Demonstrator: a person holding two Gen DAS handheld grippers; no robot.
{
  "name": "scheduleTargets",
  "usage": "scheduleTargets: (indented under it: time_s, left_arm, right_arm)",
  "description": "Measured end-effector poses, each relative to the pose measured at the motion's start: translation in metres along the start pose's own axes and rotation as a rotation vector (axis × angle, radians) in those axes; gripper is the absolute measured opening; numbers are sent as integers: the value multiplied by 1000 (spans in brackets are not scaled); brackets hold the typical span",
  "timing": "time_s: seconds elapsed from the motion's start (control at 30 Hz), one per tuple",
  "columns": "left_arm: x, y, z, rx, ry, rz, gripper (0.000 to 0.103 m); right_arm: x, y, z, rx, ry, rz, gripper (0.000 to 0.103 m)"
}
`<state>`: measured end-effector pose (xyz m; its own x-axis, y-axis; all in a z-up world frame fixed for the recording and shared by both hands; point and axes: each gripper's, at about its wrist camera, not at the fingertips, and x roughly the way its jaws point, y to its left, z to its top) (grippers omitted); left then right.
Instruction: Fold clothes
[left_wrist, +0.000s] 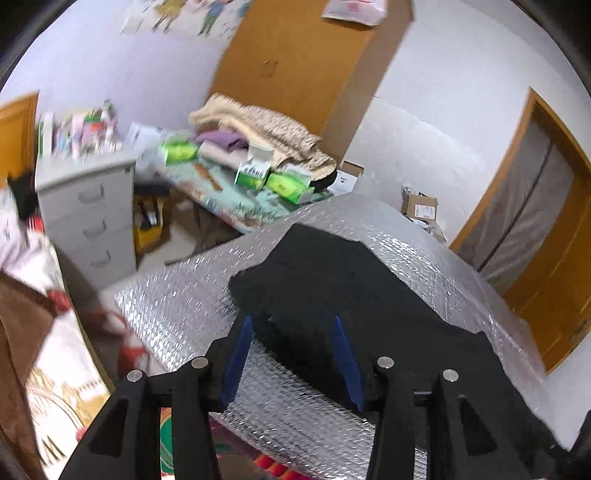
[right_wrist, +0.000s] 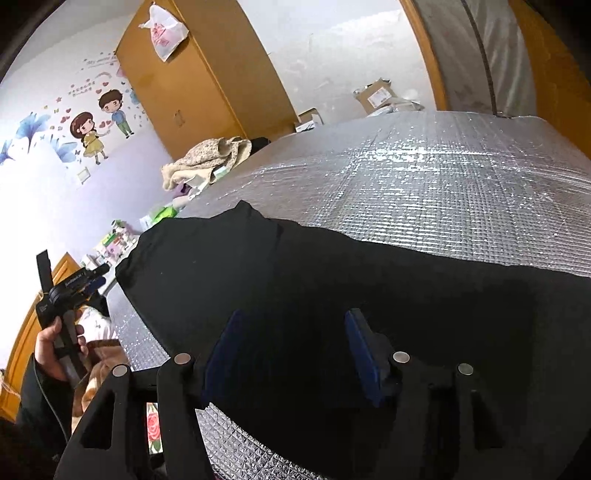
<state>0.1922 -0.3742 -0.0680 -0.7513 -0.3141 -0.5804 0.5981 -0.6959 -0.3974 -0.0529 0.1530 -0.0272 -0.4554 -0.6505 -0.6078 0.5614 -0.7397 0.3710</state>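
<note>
Walls: pale white-lilac around me, a cartoon couple sticker with hearts and blue flowers on one.
Wardrobe: tall orange-brown wardrobe against the wall, a plastic bag hanging at its top.
Door: wooden door frame to one side, a grey curtain inside it.
Drawers: grey drawer cabinet, clutter blurred on top.
Side table: green boxes and a beige blanket heaped up.
Floor corner: cardboard box by the wall.
Light: bright, even.
</note>
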Motion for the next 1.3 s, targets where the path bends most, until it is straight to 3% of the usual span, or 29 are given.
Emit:
scheduleTargets:
  time_s: [0.27, 0.83, 1.1, 1.3]
  left_arm:
    - [26, 18, -4, -88, 60, -46, 47]
    - [61, 41, 8, -206, 52, -158, 47]
    - [72, 48, 13, -237, 91, -157, 47]
    - [78, 50, 17, -269, 116, -167, 39]
  right_arm:
    - [3, 1, 0, -4, 9, 12, 62]
    - [5, 4, 1, -15, 16, 24, 62]
    - [8, 8, 2, -18, 19, 31, 62]
    - [10, 13, 3, -15, 20, 29, 62]
